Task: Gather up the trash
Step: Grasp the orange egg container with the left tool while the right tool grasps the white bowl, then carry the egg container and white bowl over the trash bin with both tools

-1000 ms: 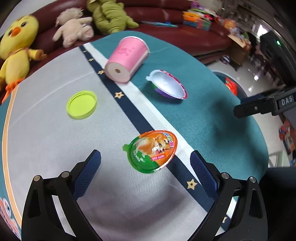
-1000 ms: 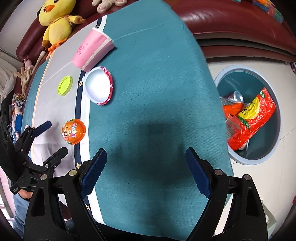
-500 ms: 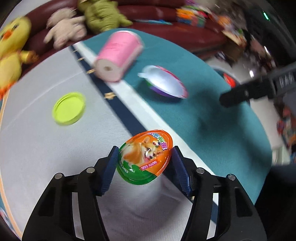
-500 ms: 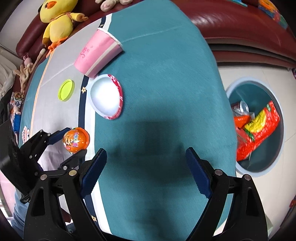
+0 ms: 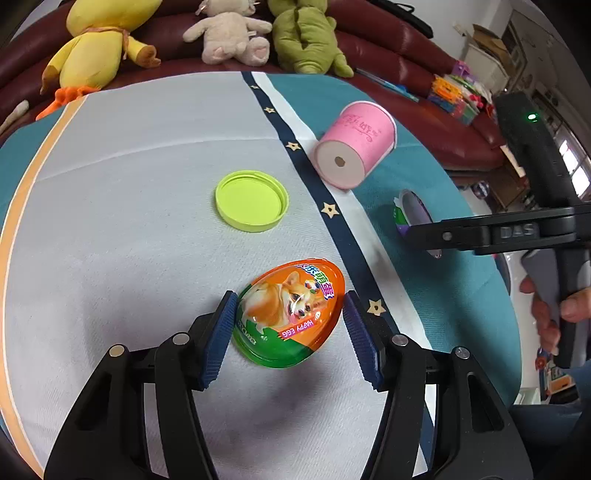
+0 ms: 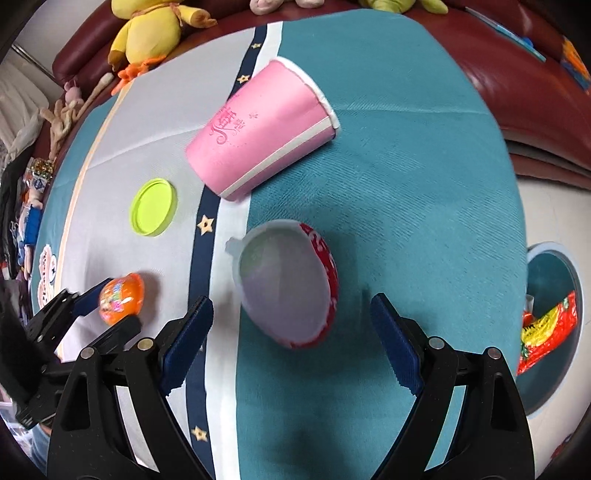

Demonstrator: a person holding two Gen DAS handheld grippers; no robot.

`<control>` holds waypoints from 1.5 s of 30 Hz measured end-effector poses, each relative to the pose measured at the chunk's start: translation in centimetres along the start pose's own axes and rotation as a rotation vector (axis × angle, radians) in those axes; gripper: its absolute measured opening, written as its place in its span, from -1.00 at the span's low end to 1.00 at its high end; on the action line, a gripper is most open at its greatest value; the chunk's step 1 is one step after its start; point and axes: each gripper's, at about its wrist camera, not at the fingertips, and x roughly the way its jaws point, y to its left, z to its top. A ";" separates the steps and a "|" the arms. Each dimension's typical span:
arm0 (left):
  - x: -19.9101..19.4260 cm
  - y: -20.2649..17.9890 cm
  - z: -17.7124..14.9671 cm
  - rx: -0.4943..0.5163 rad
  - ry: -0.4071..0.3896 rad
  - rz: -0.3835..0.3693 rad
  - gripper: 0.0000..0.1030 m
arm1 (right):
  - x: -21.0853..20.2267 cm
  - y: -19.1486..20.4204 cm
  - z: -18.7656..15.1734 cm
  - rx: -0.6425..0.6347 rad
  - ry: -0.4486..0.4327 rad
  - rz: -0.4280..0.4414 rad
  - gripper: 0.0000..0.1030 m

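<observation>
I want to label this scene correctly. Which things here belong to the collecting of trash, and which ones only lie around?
For the job: egg-shaped toy shell clamped in the left gripper, white half shell between the open right gripper, pink paper cup, yellow-green lid, trash bin.

Just lying about: yellow duck plush, beige plush, green plush, sofa.

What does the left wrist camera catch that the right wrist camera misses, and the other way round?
Only the left wrist view shows the dog picture on the egg-shaped toy pack and a person's hand. Only the right wrist view shows the bin with wrappers. Both show the pink cup, green lid, small bowl and yellow plush duck.
</observation>
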 end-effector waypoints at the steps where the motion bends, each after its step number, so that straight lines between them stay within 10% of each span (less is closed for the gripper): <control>1: 0.1 0.0 0.1 -0.002 0.002 0.001 0.16 | 0.3 0.0 0.1 -0.002 -0.004 0.001 0.61; 3: 0.1 0.0 -0.2 -0.006 0.007 0.003 0.16 | 0.5 0.1 0.1 -0.011 -0.025 -0.005 0.57; 5: 0.5 0.0 0.0 -0.008 0.014 0.004 0.16 | 0.4 0.1 -0.2 -0.026 -0.039 -0.002 0.01; 22: 0.3 -7.3 0.2 0.088 0.007 -0.042 0.16 | -5.9 -5.5 -5.9 0.106 -0.164 0.049 0.01; 45: 2.2 -24.6 2.0 0.320 0.030 -0.140 0.17 | -13.3 -23.2 -15.6 0.442 -0.334 0.056 0.02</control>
